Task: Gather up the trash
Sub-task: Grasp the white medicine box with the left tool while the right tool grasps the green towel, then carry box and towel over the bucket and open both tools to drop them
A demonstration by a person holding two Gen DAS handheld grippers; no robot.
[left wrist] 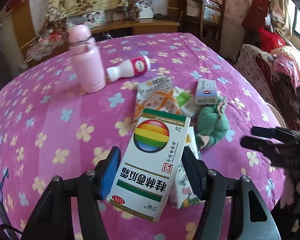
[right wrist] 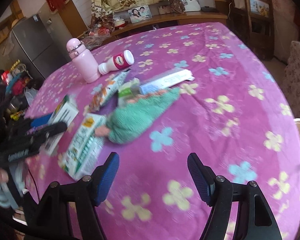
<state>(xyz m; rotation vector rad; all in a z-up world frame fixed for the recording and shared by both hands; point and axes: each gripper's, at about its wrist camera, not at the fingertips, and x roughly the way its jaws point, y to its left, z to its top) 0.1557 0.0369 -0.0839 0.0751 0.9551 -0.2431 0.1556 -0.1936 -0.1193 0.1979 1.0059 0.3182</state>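
Magenta cloth with pale flower print (left wrist: 50, 108), spread over a table, carrying all items. Left gripper (left wrist: 150, 168) angled down over the near edge, blue-padded finger on one side, black finger on the other, flanking a white cardboard medicine box with a rainbow globe and green stripes (left wrist: 150, 160). Pads standing at the box's long sides, jaws about half open; firm contact not confirmable from this view. Beneath and beside that box, partly covered: a second white carton with green floral print (left wrist: 182, 192).

Right gripper (right wrist: 153, 172) positioned over bare cloth, jaws roughly two-thirds open, nothing between the pads. Same floral carton lying just left of its blue finger in the right wrist view.

Remaining items grouped toward the table centre:
- green knitted soft toy (left wrist: 214, 124), just beyond the floral carton
- orange-and-white crumpled snack wrapper (left wrist: 158, 100)
- small green-and-white packet (left wrist: 186, 100)
- long blue-and-white box with a round red-and-blue logo (left wrist: 206, 92)

Further back, well apart from the grippers: upright pink metal flask with a domed cap (left wrist: 86, 60), and, just beside it, a white plastic bottle with a pink label (left wrist: 130, 68), lying on its side.
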